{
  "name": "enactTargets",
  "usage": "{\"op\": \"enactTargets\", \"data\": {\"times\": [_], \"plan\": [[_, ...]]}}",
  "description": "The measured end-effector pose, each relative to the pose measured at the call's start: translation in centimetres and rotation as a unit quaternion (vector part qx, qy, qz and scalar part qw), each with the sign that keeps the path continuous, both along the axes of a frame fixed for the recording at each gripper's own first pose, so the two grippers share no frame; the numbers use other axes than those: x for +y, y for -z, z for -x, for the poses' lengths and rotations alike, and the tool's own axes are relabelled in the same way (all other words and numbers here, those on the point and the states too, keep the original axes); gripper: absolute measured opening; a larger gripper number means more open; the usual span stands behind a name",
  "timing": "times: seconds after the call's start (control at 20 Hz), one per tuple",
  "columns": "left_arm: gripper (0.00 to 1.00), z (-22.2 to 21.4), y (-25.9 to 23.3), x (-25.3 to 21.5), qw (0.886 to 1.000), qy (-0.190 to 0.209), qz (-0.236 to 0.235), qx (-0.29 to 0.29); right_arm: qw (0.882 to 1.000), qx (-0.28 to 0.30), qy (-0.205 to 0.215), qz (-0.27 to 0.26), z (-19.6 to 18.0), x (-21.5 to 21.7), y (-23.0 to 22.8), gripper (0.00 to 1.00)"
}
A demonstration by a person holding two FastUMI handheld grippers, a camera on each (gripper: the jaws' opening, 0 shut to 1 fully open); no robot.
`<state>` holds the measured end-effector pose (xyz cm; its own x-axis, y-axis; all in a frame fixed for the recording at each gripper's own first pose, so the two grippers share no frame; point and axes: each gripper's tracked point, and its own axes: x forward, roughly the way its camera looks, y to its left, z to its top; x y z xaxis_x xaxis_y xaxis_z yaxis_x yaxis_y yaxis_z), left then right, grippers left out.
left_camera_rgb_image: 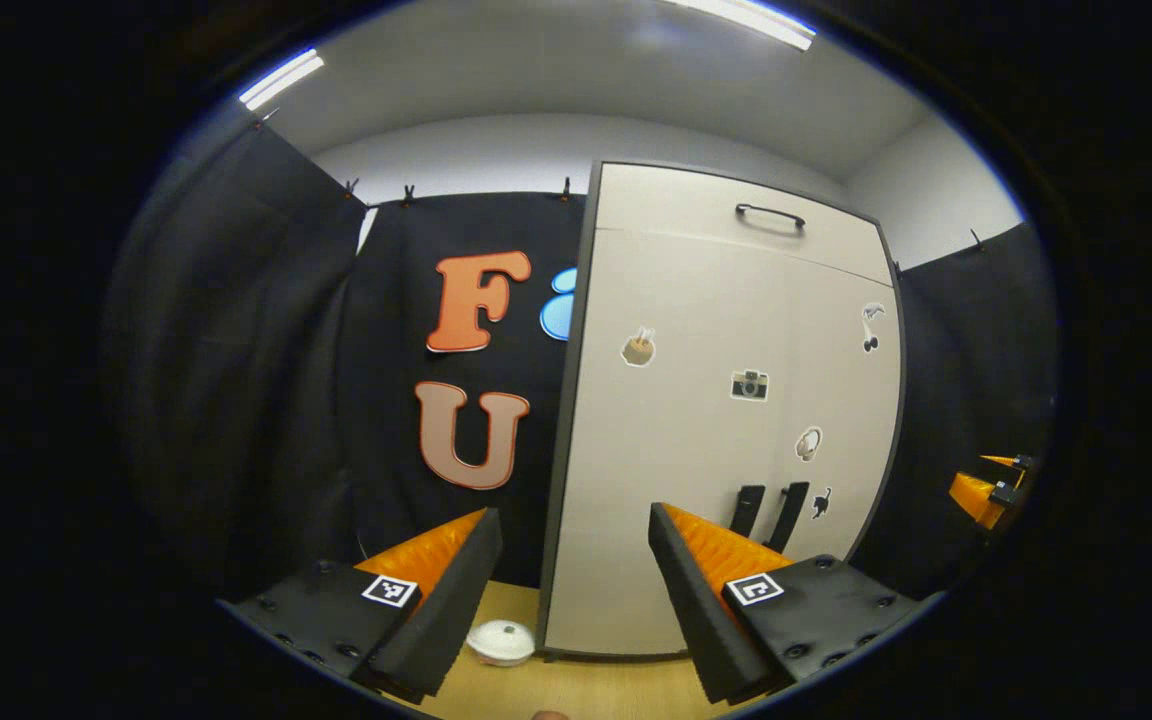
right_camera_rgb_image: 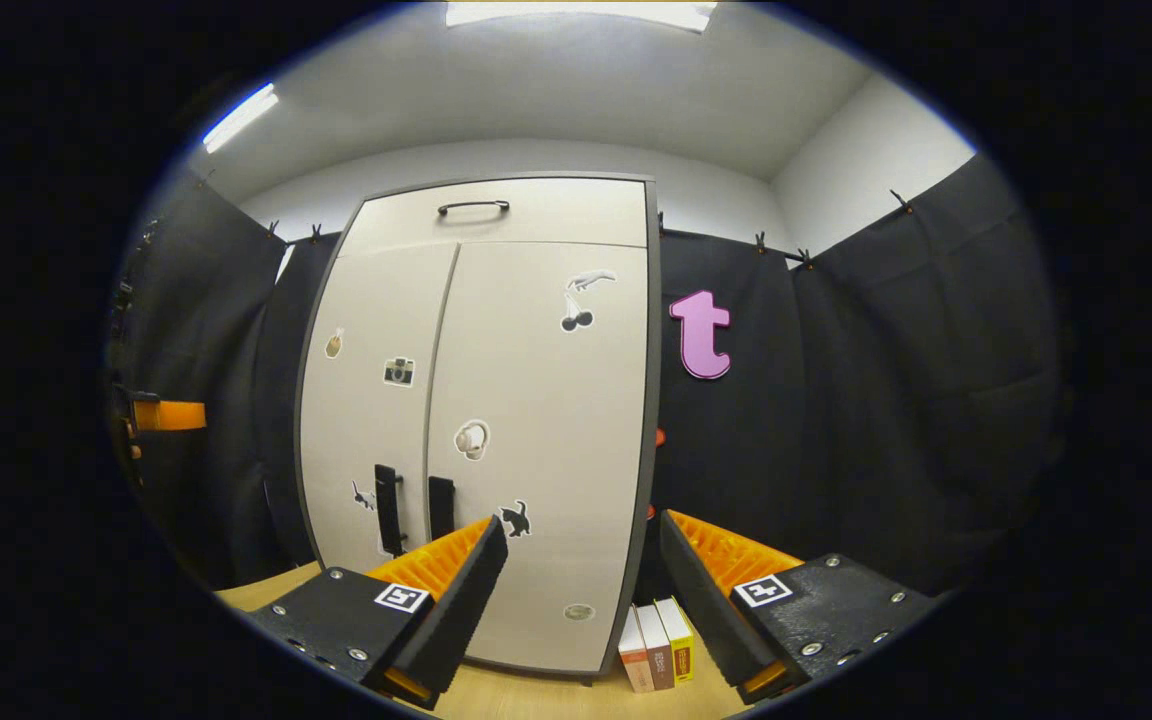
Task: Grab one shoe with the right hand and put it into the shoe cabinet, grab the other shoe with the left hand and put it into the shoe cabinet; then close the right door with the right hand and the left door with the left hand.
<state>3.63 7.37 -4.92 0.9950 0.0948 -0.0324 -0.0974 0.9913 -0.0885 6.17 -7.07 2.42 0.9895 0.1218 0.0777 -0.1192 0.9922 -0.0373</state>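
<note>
both shoe cabinet [right_camera_rgb_image: 496, 420] doors shut, hiding the inside; left gripper [left_camera_rgb_image: 571, 590] and right gripper [right_camera_rgb_image: 581, 590] spread, holding nothing.

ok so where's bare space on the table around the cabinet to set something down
Bare wooden tabletop runs along the front of the closed beige two-door cabinet. Its left corner is taken by a small white domed object, its right by three upright boxes.

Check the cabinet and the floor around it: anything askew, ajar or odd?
Nothing stands out. The tall cream shoe cabinet stands upright with both doors flush. Three small boxes stand neatly at its right foot, and a white round lidded dish sits at its left. Both grippers are open and empty.
</note>
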Motion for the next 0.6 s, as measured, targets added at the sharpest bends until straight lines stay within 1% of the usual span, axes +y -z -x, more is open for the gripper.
{"op": "enactTargets", "data": {"times": [0.05, 0.1, 0.15, 0.25, 0.35, 0.6], "plan": [[0.96, 1.3, -1.0, 1.2, 1.000, -0.014, -0.004, -0.010, 1.000, -0.003, -0.004, 0.004, 0.1, 0.6, -0.3, 0.95], [0.93, 2.4, -1.9, 2.4, 0.999, -0.026, -0.009, -0.018, 1.000, -0.007, -0.007, 0.007, 0.1, 1.0, -0.6, 0.95], [0.96, 3.5, -2.6, 3.5, 0.999, -0.039, -0.016, -0.023, 1.000, -0.010, -0.009, 0.010, 0.3, 1.5, -0.8, 0.95], [0.96, 4.9, -3.2, 5.4, 0.997, -0.061, -0.031, -0.028, 1.000, -0.012, -0.013, 0.010, 0.6, 2.4, -1.0, 0.95], [0.96, 5.5, -3.4, 5.8, 0.997, -0.058, -0.037, -0.028, 1.000, -0.015, -0.014, 0.012, 1.1, 3.1, -1.3, 0.95], [0.96, 6.0, -3.4, 6.2, 0.998, -0.037, -0.038, -0.026, 1.000, -0.023, 0.001, 0.013, 2.9, 4.0, -2.1, 0.95]]}}
